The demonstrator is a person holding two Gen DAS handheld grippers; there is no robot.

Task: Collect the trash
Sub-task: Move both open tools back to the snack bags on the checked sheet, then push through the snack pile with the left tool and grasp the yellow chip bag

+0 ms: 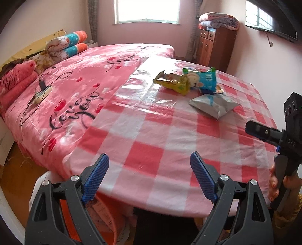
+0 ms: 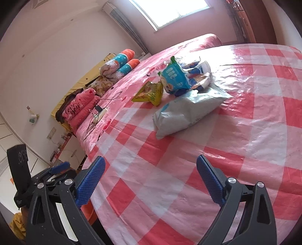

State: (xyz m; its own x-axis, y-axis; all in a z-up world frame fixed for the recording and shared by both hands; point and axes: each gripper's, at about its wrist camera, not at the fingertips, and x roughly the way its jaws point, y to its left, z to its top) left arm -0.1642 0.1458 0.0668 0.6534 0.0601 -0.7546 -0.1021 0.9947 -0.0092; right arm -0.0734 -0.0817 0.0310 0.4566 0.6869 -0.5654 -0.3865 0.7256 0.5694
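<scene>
While both the left claw (image 1: 149,169) and the right claw (image 2: 150,175) stand open and empty, only the left view shows the orange bin (image 1: 105,216) under the bed's near edge.

Daylight pours in from the window (image 1: 147,10), blown out to plain white in both views. It throws a bright sheen across the plastic checked cloth (image 1: 151,120), strongest near the snack bags (image 2: 177,79). Shadows are soft. Both views curve hard at the edges with dark corners; the near cloth looks slightly smeared.
</scene>
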